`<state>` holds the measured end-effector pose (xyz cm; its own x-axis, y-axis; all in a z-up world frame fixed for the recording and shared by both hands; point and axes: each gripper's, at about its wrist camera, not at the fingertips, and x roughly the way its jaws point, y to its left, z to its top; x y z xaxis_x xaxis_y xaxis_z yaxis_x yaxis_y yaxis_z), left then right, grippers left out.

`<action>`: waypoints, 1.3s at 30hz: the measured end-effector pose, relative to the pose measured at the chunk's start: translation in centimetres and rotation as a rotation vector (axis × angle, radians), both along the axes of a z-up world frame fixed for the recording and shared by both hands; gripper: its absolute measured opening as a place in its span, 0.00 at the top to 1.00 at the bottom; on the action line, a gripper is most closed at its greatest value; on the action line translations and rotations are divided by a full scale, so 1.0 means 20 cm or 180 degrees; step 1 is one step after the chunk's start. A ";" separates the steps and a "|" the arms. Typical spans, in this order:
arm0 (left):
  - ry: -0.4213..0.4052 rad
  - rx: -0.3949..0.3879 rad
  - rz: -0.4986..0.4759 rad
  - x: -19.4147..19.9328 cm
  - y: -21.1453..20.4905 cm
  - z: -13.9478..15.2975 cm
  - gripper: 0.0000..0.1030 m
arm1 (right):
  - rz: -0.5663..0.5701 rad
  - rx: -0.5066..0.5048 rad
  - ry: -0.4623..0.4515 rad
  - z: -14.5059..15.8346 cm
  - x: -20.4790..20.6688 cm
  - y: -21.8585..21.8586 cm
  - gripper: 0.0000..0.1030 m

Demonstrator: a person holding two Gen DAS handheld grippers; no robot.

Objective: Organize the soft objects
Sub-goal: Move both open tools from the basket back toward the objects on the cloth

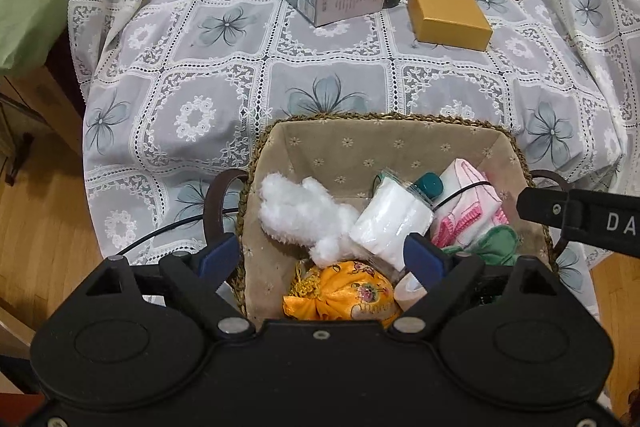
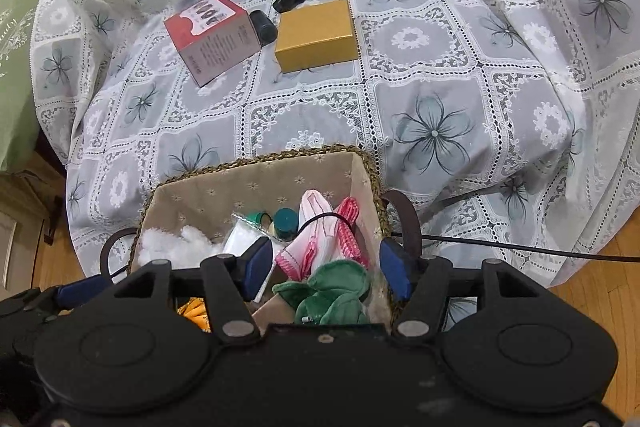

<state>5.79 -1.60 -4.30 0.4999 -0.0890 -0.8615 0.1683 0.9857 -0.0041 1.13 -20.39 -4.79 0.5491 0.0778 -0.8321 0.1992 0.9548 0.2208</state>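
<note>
The lace tablecloth [image 1: 328, 67] carries a woven basket [image 1: 384, 143] holding white fluff [image 1: 296, 211], a green plush [image 2: 336, 291] and an orange pouch [image 1: 344, 295]. Left gripper [image 1: 320, 259] hovers spread above the pouch; right gripper [image 2: 326, 271] gapes over the plush, empty.

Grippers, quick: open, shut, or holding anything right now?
Left gripper: open, holding nothing, above the basket.
Right gripper: open, holding nothing.
</note>
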 end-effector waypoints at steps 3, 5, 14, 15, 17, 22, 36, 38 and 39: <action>0.0039 0.0006 0.0005 0.02 0.00 0.00 0.16 | 0.0014 -0.0020 0.0037 -0.01 0.04 0.00 0.33; 0.0064 0.0007 0.0018 0.04 0.01 0.01 0.16 | 0.0050 -0.0049 0.0065 -0.01 0.07 0.01 0.30; 0.0093 0.0016 0.0038 0.16 0.02 0.02 0.16 | 0.0138 -0.0069 0.0174 0.01 0.23 0.02 0.25; 0.0083 0.0026 0.0032 0.18 0.02 0.02 0.16 | 0.0145 -0.0070 0.0179 0.01 0.25 0.02 0.25; 0.0058 0.0051 0.0030 0.21 0.02 0.03 0.16 | 0.0151 -0.0070 0.0197 0.02 0.30 0.03 0.25; 0.0044 0.0044 0.0026 0.30 0.01 0.06 0.16 | 0.0167 -0.0051 0.0224 0.05 0.42 0.01 0.25; -0.0043 0.0001 0.0016 0.63 0.00 0.18 0.16 | 0.0229 -0.0287 -0.0068 0.26 0.98 -0.09 0.25; -0.0082 0.0022 0.0031 0.67 -0.01 0.19 0.16 | 0.0258 -0.0362 -0.0093 0.28 1.11 -0.11 0.25; -0.0086 0.0018 0.0037 0.69 -0.01 0.20 0.16 | 0.0267 -0.0425 -0.0092 0.29 1.18 -0.11 0.25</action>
<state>19.63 -1.76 -0.30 0.5240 -0.0781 -0.8481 0.1570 0.9876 0.0060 24.64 -22.64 0.95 0.5691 0.0140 -0.8222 0.1131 0.9890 0.0952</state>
